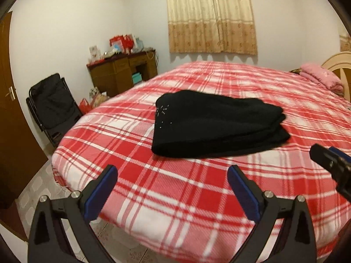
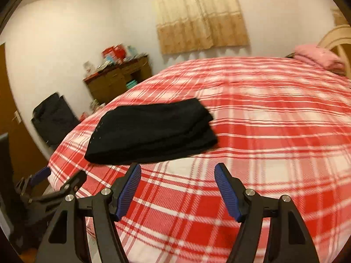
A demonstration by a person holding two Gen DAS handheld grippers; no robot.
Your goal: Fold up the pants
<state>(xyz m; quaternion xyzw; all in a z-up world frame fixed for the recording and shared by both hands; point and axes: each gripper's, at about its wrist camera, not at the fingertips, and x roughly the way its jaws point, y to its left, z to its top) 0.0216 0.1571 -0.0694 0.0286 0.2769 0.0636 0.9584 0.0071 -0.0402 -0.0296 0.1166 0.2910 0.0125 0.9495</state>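
Both jaws stood wide apart and held nothing: on your left gripper (image 1: 172,176) the blue ribbed pads (image 1: 101,194) framed only bedcover, and your right gripper (image 2: 177,174) was spread almost as far, equally empty. Each hung above the near part of the bed, short of the garment and not touching it.

Just beyond the fingertips lay the black knitted pants (image 1: 216,123), folded into a thick, layered bundle on the red-and-white plaid bedcover (image 1: 197,208). In your right wrist view the bundle (image 2: 151,134) sat ahead and to the left, its stacked edges facing right. A scatter of small pale studs marked its left end. By the look of it, the folding was largely complete.

You would have found that cloth soft, limp and light, with no stiffness of its own; lifted by one corner, the layers would likely slide apart. A pinch through all the layers at the stacked right edge, with your other gripper at the rounded fold on the left, seemed the safest hold.

Farther out stood a brown wooden dresser (image 1: 122,72), a beige patterned curtain (image 1: 210,15) and a pink folded quilt (image 1: 321,76) by the headboard.
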